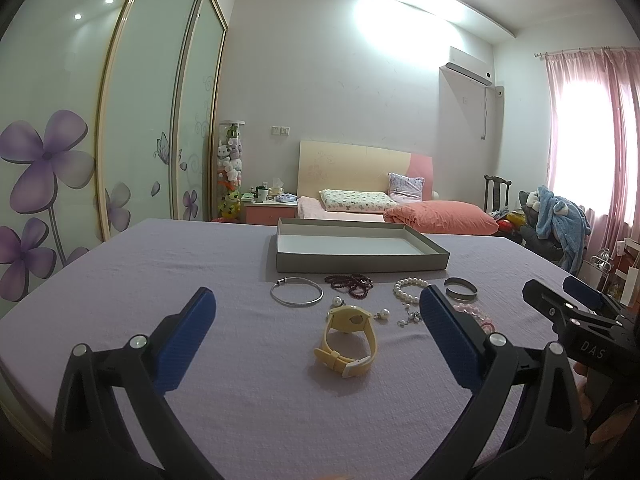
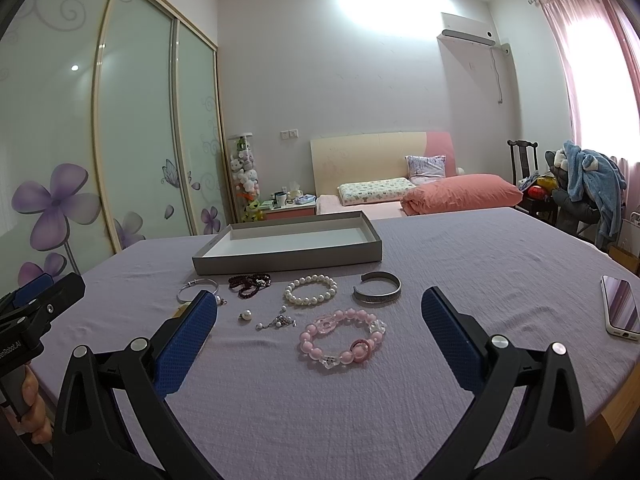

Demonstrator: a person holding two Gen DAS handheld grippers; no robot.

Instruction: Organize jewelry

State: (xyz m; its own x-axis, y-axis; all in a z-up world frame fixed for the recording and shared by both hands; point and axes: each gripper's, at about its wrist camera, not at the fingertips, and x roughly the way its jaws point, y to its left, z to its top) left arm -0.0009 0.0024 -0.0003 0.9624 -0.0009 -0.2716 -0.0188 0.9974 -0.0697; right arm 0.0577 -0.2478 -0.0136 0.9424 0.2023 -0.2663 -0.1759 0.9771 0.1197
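Note:
Jewelry lies on a purple cloth in front of an empty grey tray (image 1: 360, 261) (image 2: 280, 260). A yellow watch (image 1: 350, 338) sits between the fingers of my open, empty left gripper (image 1: 316, 312). Behind it lie a silver bangle (image 1: 296, 292), dark red beads (image 1: 352, 284) and a pearl bracelet (image 1: 408, 290). A pink bead bracelet (image 2: 342, 338) lies between the fingers of my open, empty right gripper (image 2: 320, 312). Beyond it are the pearl bracelet (image 2: 311, 290), a grey cuff (image 2: 378, 288), dark beads (image 2: 250, 282), loose pearl earrings (image 2: 245, 315) and a small silver chain (image 2: 280, 322).
A phone (image 2: 622, 306) lies at the table's right edge. Behind the table are a bed with a pink pillow (image 2: 460, 192), a chair with blue clothing (image 2: 592, 184) and wardrobe doors (image 1: 120, 120) on the left.

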